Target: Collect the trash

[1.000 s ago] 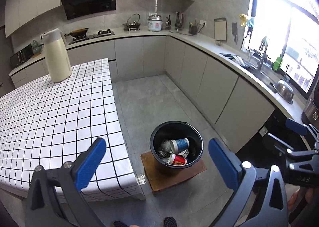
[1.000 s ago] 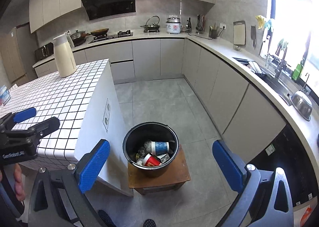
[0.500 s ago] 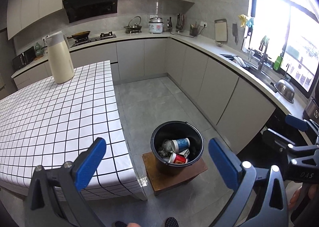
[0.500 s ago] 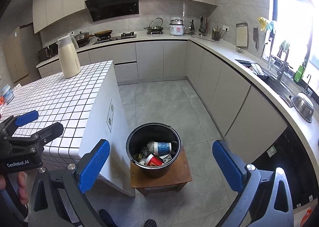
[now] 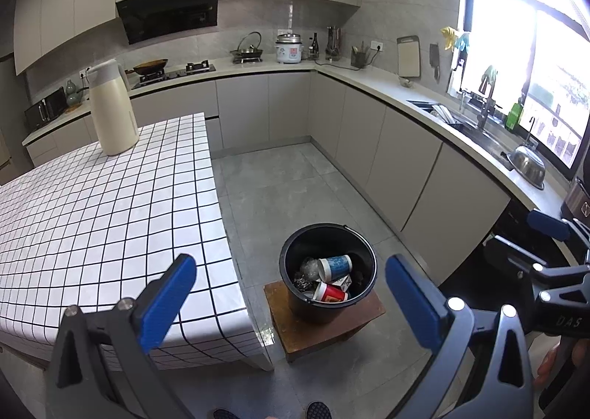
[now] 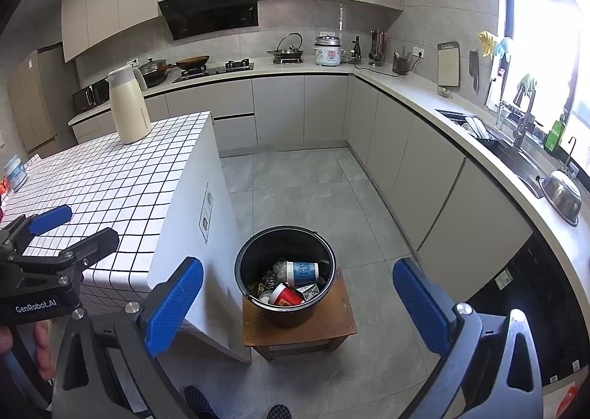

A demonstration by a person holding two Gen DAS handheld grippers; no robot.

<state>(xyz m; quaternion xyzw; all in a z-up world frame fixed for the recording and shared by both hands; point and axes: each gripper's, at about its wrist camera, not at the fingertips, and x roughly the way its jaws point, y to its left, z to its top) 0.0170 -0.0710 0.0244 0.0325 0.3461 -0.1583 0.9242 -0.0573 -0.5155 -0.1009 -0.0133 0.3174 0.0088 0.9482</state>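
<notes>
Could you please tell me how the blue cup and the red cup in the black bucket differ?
The blue cup has a blue printed band on white; the red cup is mostly red. The blue cup lies on top, its mouth toward the table; the red cup sits lower and nearer the camera, partly under it. Both are paper cups tipped on their sides in the black bucket.

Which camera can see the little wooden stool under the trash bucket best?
The right wrist view: the wooden stool shows its top, front edge and legs beneath the black bucket. The left wrist view shows only its top, partly behind a gripper finger.
</notes>
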